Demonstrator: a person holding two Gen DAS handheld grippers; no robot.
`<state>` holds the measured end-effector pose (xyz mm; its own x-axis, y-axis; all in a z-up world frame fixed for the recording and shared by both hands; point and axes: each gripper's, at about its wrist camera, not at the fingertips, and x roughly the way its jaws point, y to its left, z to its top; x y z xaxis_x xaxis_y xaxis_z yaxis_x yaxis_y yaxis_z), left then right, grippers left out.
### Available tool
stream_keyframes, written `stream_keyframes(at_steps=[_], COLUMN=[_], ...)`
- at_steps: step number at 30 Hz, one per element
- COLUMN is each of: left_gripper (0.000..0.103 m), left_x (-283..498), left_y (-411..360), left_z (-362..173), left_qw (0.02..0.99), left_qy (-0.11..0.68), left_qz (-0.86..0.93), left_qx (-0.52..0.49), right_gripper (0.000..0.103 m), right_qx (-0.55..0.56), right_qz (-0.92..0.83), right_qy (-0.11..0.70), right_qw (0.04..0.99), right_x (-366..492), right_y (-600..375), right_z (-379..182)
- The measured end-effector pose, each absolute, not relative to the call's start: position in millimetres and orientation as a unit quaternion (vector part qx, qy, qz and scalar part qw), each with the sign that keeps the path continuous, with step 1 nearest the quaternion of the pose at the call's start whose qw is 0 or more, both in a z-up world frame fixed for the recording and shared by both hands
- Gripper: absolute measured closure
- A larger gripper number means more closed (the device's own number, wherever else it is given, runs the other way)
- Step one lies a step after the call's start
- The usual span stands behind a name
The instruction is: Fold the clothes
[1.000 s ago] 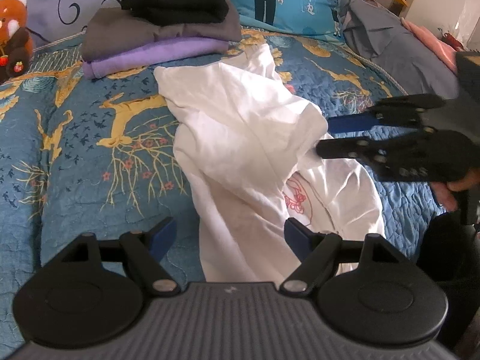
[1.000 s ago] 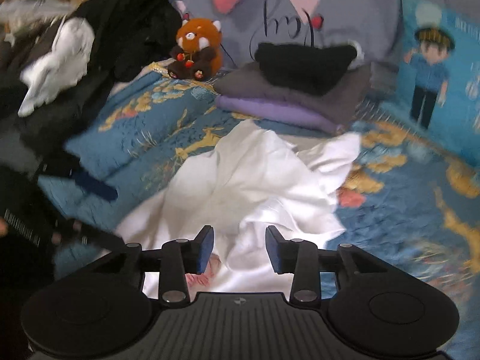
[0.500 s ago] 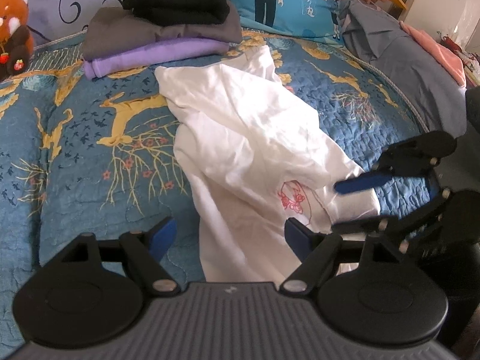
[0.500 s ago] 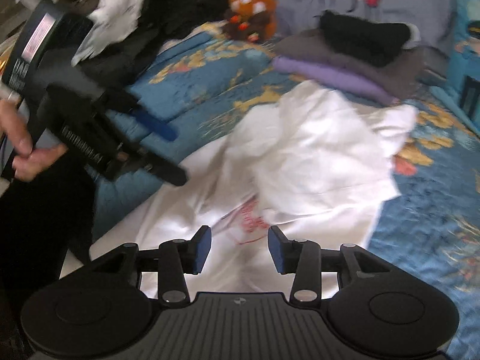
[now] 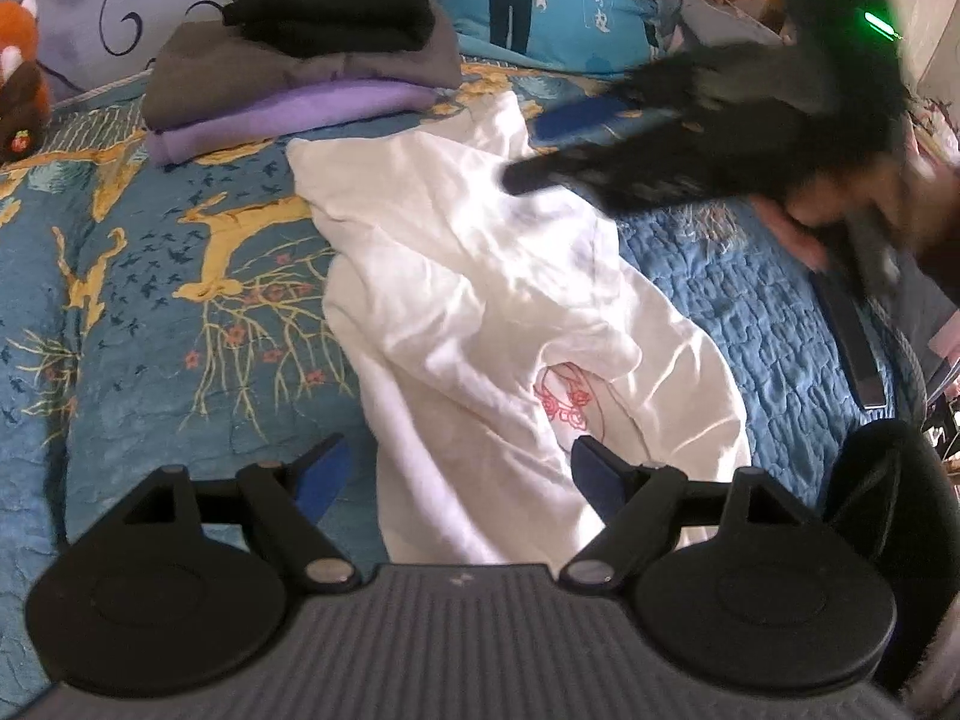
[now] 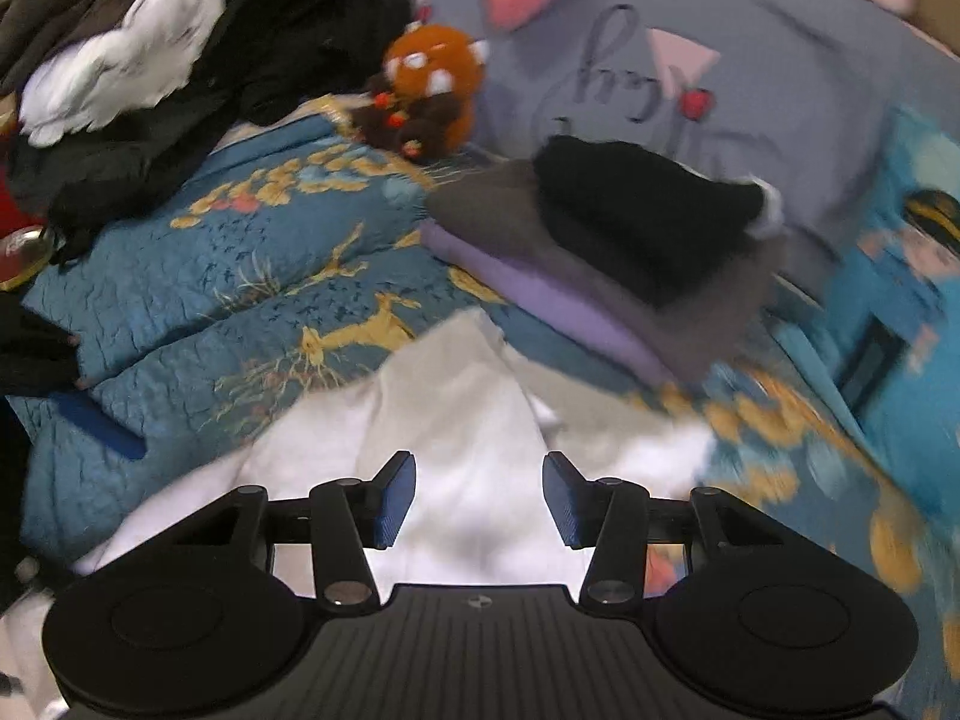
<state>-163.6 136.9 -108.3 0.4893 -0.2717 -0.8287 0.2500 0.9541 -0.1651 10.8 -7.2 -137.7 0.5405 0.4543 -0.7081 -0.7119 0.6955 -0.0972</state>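
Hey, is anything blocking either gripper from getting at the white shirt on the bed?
Nothing visible. The white shirt lies uncovered on the quilt; both the left gripper and right gripper are open directly over it. The folded stack sits beyond it.
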Motion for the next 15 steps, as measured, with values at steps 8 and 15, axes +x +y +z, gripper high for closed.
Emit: stream_keyframes(at_steps=[8,15], left_gripper=[0.019,0.019], left_x=[-171,-176], left_y=[170,176], left_z=[-121,-137], left_qw=[0.860,0.854], left_qy=[0.493,0.502], left_qz=[-0.125,-0.130], left_qx=[-0.028,-0.047], right_gripper=[0.063,0.096], right_qx=[-0.163,-0.162], right_qz=[0.349,0.377], right_qy=[0.416,0.393], right_qw=[0.824,0.823], right_x=[84,85], right_y=[22,41], right_z=[-151,-129])
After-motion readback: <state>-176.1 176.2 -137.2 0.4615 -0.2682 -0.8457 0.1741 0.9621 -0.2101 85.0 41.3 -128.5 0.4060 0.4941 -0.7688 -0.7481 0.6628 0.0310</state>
